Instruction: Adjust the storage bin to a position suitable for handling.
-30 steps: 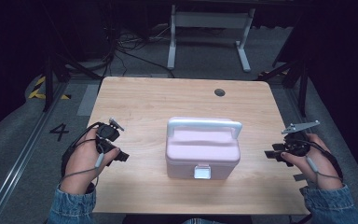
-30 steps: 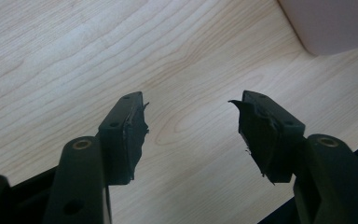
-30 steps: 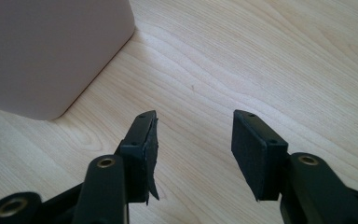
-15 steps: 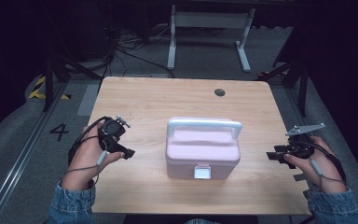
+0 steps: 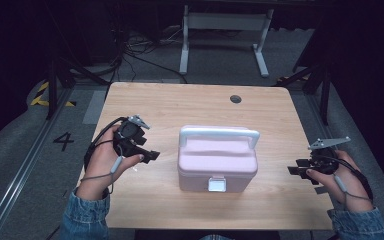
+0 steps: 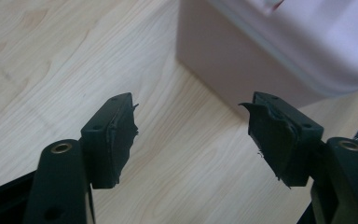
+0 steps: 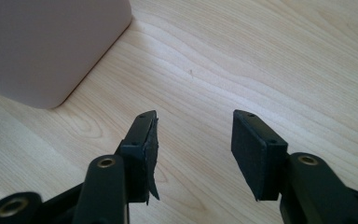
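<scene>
From above, both forearms rest low on the wooden desk [image 5: 155, 105], a left hand-held gripper [image 5: 149, 154] and right hand-held gripper [image 5: 295, 171] flanking a pink plastic box [image 5: 217, 160] with rounded corners at centre. Left gripper view: jaws spread, frayed pads [image 6: 121, 135], box cropped. Right gripper view: jaws spread, box corner cut off

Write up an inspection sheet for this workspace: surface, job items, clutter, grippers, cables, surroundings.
Surface: light wooden table, round grommet hole near the far edge.
Job's things: pink box, lid shut, white handle raised, white latch facing the person.
Clutter: nothing seen.
Grippers: left gripper open beside the box; right gripper open, apart from it.
Cables: one trailing from each gripper; more on the floor behind.
Surroundings: dark room, white stand, floor number 4.
</scene>
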Action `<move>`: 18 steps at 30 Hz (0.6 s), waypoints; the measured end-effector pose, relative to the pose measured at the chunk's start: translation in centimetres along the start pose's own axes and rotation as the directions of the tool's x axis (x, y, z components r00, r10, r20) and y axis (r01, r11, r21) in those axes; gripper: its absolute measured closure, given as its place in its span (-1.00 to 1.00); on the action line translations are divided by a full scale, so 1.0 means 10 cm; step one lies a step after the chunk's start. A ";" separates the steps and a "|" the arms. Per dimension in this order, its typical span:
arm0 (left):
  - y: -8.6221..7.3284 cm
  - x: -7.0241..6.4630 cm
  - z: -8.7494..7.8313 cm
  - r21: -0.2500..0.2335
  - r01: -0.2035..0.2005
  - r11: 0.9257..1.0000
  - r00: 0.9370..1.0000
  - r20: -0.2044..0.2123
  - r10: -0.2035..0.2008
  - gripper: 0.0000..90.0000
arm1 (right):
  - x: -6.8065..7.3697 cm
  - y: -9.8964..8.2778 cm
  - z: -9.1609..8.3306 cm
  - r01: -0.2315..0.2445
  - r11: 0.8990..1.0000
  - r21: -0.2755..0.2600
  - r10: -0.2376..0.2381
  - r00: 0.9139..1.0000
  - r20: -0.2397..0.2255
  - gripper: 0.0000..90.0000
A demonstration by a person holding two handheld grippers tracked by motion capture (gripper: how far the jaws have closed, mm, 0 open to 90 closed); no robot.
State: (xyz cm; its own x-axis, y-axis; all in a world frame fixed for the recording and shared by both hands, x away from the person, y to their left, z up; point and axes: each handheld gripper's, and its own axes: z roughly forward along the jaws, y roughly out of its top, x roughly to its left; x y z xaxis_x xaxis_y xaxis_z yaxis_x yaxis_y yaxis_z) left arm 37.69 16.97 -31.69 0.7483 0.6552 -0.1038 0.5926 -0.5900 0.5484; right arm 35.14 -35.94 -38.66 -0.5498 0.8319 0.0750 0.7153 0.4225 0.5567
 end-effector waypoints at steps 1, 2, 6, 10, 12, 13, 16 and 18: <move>0.07 -0.04 0.01 -0.022 -0.022 1.000 1.000 0.015 0.022 -0.30 | -0.01 -0.02 0.02 -0.003 1.000 0.006 0.003 1.000 0.001 0.15; 0.07 -0.04 0.01 -0.022 -0.022 1.000 1.000 0.015 0.022 -0.30 | -0.01 -0.02 0.02 -0.003 1.000 0.006 0.003 1.000 0.001 0.15; 0.23 -0.12 0.05 -0.090 -0.056 0.994 0.996 0.065 0.062 -0.31 | -0.01 -0.05 0.05 -0.009 1.000 0.023 0.009 1.000 0.002 0.15; 0.34 -0.20 0.13 -0.096 -0.114 0.989 0.990 0.074 0.122 -0.37 | -0.03 -0.07 0.05 -0.015 1.000 0.015 0.015 1.000 -0.008 0.15; 0.39 -0.24 0.18 -0.109 -0.137 0.985 0.986 0.076 0.146 -0.38 | -0.02 -0.06 0.04 -0.022 1.000 0.007 0.022 0.999 -0.036 0.15; 0.41 -0.26 0.21 -0.122 -0.161 0.979 0.982 0.075 0.171 -0.38 | -0.01 -0.06 0.04 -0.017 1.000 0.001 0.017 0.999 -0.048 0.15; 0.46 -0.28 0.29 -0.138 -0.202 0.970 0.974 0.070 0.213 -0.41 | 0.01 -0.03 0.05 -0.006 1.000 -0.003 0.006 0.998 -0.063 0.15; 0.48 -0.30 0.35 -0.154 -0.213 0.965 0.972 0.069 0.225 -0.41 | 0.02 -0.02 0.07 -0.003 1.000 0.001 0.003 0.998 -0.064 0.15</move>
State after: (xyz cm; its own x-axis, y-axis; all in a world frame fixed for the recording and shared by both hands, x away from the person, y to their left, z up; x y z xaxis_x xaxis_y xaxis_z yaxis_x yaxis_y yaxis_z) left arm 39.36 10.54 -31.61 0.8814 0.4711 -0.0344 0.3666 -0.6362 0.6789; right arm 35.15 -35.60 -39.30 -0.5741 0.8085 0.1293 0.7174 0.4206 0.5554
